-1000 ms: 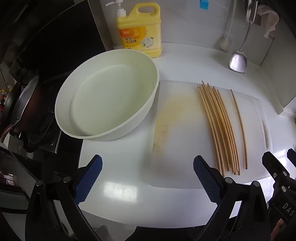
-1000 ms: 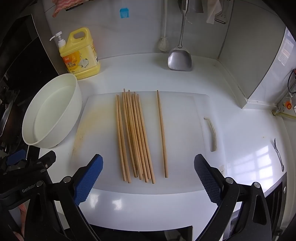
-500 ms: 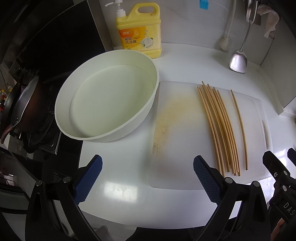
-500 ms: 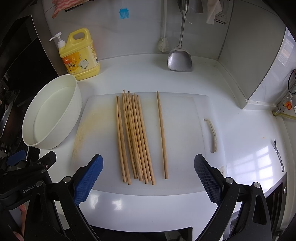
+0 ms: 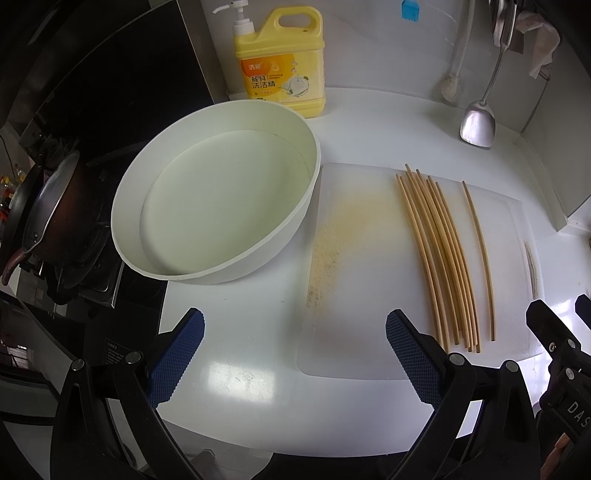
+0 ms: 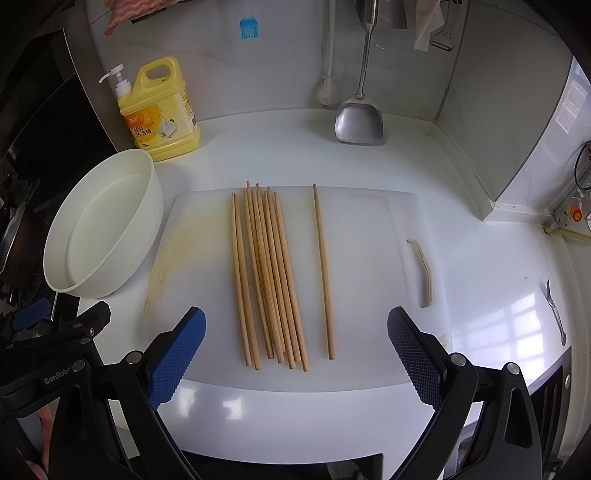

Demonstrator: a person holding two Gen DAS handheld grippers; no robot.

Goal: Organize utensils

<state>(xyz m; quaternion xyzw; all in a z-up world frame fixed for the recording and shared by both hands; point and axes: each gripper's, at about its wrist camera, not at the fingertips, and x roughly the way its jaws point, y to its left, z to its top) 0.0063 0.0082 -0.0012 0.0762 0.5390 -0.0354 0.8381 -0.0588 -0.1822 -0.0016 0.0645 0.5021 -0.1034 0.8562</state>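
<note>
A cluster of wooden chopsticks (image 6: 269, 277) lies lengthwise on the white cutting board (image 6: 362, 266) in the middle of the right wrist view, packed side by side with some crossing at their far tips, and a single chopstick (image 6: 322, 273) lies alone to the right of the cluster, apart from it and roughly parallel. The near ends of all of them sit just above and between the two blue fingertips of the right gripper (image 6: 295, 360), whose jaws stand wide apart with nothing between them and touch neither the sticks nor the board as far as the view shows. In the left wrist view the same cluster (image 5: 439, 258) and the lone stick (image 5: 480, 258) lie in the right half of the frame, beyond and to the right of the left gripper (image 5: 293, 360), which also stands spread wide and holds nothing; its right fingertip (image 5: 410, 358) is near the cluster's near ends but apart from them. The board carries a yellowish stain (image 5: 340, 236) on its left part and a handle slot (image 6: 421, 273) at its right edge. Just left of the board sits a round white basin (image 5: 218, 195), its rim near the board's left edge. Behind it, in the upper part of the frame, stands a yellow detergent bottle (image 5: 282, 62) with a pump. A metal spatula (image 6: 358, 122) and a white brush (image 6: 327, 88) hang against the back wall, a small blue brush (image 6: 249, 28) higher up. A dark pan (image 5: 48, 214) sits on the stove at the far left.
</note>
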